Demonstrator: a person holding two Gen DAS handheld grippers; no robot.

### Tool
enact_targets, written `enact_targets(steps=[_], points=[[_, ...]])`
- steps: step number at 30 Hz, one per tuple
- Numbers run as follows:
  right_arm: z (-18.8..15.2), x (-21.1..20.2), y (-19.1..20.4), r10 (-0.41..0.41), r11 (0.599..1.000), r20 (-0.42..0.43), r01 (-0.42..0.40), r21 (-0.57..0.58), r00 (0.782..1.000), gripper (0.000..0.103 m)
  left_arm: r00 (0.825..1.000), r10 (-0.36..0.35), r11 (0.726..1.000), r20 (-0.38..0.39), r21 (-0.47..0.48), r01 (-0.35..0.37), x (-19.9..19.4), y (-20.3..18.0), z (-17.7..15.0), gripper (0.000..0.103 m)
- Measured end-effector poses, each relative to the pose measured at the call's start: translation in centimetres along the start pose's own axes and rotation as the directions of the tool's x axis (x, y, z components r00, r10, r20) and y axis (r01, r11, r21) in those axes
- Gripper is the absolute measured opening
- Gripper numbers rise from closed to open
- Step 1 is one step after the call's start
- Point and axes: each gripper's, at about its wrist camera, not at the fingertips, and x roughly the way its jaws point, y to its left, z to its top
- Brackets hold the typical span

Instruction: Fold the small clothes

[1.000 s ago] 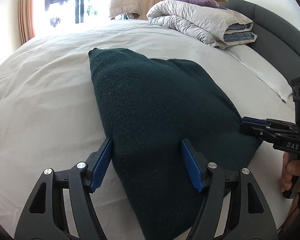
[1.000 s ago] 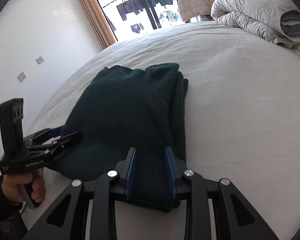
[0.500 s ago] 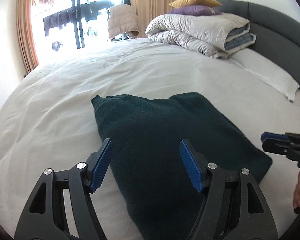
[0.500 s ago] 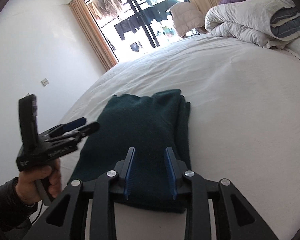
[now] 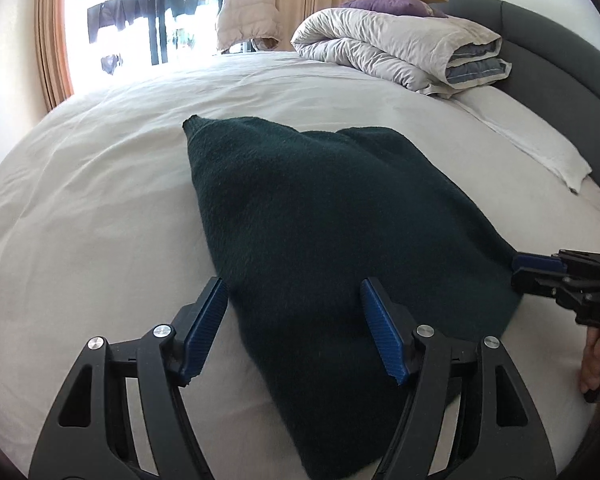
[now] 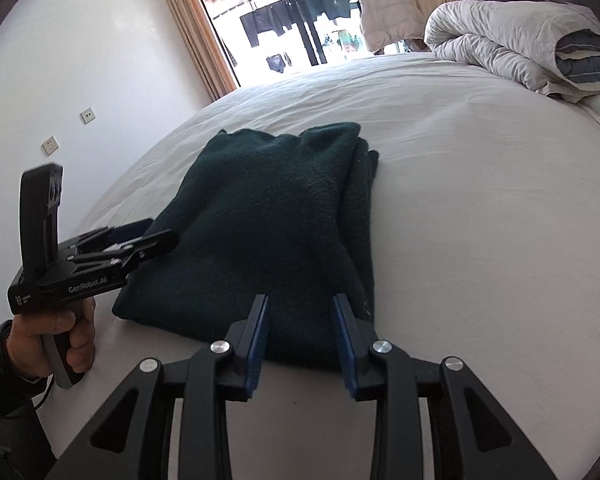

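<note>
The folded cloth (image 6: 272,220) lies on the bed (image 6: 480,240), its long axis running away from me. My right gripper (image 6: 302,340) sits at its near right corner, jaws opening around the edge without pinching. My left gripper (image 5: 296,330) is spread over the near left edge, holding nothing.

Fuzzy, matt dark green knit garment (image 5: 340,240), smooth white cotton sheet (image 5: 80,208) faintly creased, matt black plastic left gripper (image 5: 292,332) with ribbed blue pads (image 5: 380,336) and shiny metal screws, puffy quilted duvet (image 5: 400,48)
</note>
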Motion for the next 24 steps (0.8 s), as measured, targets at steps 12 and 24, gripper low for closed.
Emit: enact_targets(steps=[12,24], points=[[7.2,6.9,-4.4,0.191,0.954,-0.109,-0.159,0.253,0.975,0.075,0.963,-0.269,0.873,-0.032,-0.431,0.229,2.8,8.6,2.5,0.07],[6.6,11.8,-5.9,0.286,0.888,-0.167,-0.196,0.417,0.943,0.042,0.946,-0.3,0.888,-0.122,-0.397,0.231,6.6,5.0,3.9,0.062]])
